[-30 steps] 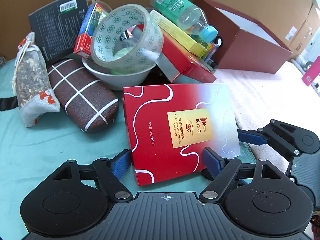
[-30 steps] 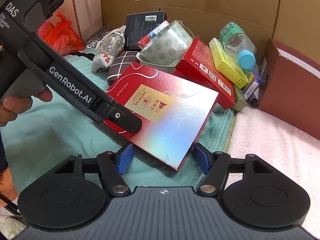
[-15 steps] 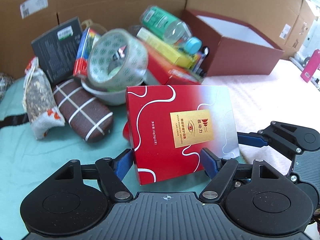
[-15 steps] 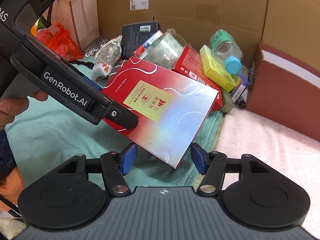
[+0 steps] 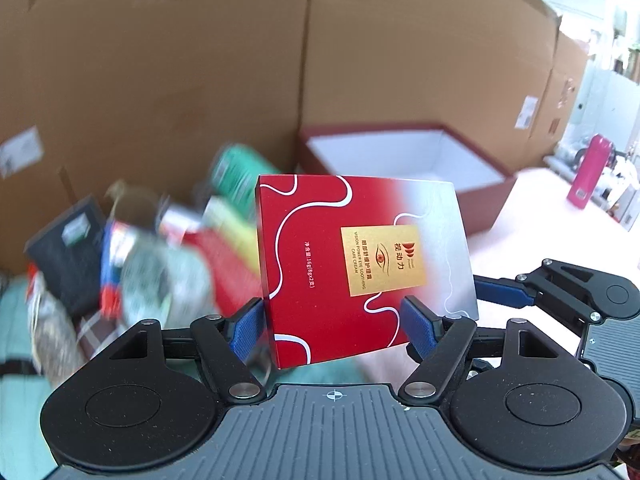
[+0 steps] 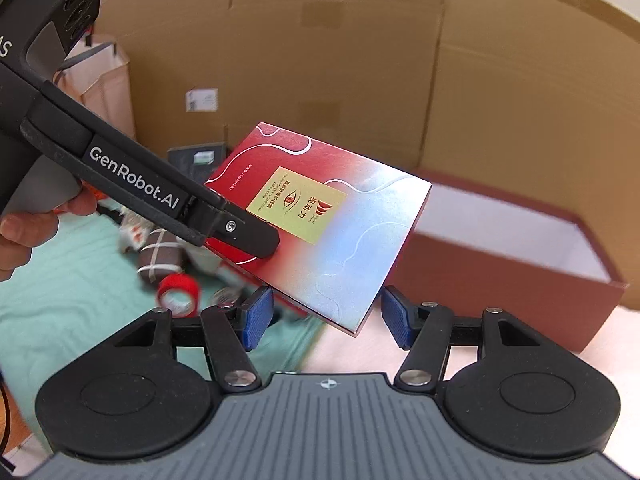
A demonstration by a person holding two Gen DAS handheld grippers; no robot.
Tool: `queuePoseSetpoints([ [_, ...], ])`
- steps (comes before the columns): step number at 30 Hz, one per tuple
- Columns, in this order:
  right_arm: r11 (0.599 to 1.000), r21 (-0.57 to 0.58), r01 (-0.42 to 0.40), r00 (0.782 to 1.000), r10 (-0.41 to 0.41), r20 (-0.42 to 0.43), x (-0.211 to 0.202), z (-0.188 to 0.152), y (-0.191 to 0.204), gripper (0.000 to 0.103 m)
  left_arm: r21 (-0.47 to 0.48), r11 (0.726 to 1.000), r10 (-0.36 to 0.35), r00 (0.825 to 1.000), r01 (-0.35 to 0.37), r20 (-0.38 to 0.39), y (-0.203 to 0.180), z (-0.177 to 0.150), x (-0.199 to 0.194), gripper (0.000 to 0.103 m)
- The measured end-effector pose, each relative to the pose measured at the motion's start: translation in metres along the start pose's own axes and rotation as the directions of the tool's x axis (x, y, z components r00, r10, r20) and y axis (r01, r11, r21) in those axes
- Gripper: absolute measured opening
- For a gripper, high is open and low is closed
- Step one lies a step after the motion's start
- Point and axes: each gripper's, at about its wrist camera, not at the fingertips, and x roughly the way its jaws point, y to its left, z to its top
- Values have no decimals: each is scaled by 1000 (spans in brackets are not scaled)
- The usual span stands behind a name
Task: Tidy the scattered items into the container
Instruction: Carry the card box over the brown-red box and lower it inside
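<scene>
Between the pads of the left gripper (image 5: 332, 320), in the left view, we find the box (image 5: 360, 264) gripped and held in the air. Its face is turned to the camera, tilted a little. The long axis runs across the picture, red end left, silver end right. The gold label reads "VISION POWER EYE SOOTHING CARE CREAM", its lines running top to bottom. The container (image 5: 490, 204) stands open behind the box, white inside. Only this view shows the blurred pile (image 5: 160, 248) at left and a pink bottle (image 5: 590, 172) far right.

From the right view, the box slopes from upper left to lower right, silver end nearest the camera. One finger of the left gripper, marked "GenRobot.AI", lies on the red end. The silver corner sits between the pads of the right gripper (image 6: 326, 316); both pads stand close against it, and we cannot tell whether they press. Only this view shows the hand (image 6: 24, 224), a red tape roll (image 6: 178, 288) and a checked case (image 6: 160, 256) on the green cloth (image 6: 60, 300).
</scene>
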Motion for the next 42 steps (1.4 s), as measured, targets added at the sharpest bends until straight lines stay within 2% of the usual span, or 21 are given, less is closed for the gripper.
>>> queuePoseSetpoints([
  [6, 999, 21, 49, 998, -49, 43, 3, 28, -44, 65, 9, 999, -34, 999, 33, 34, -18, 54, 23, 75],
  [13, 996, 48, 78, 997, -79, 24, 19, 39, -96, 65, 41, 998, -50, 998, 48, 45, -41, 95, 69, 76],
  [18, 994, 68, 84, 996, -83, -29, 43, 41, -130, 65, -1, 997, -81, 997, 81, 1, -44, 116, 117, 76],
  [26, 995, 59, 78, 985, -68, -158, 86, 36, -163, 66, -81, 990, -126, 988, 120, -84, -37, 125, 187, 76],
  [34, 996, 71, 44, 964, -23, -266, 121, 31, -179, 66, -109, 988, -122, 980, 105, -157, -30, 123, 225, 78],
  [42, 995, 95, 27, 942, 6, -336, 141, 35, -185, 69, -20, 998, -68, 985, 65, -162, -41, 123, 237, 85],
])
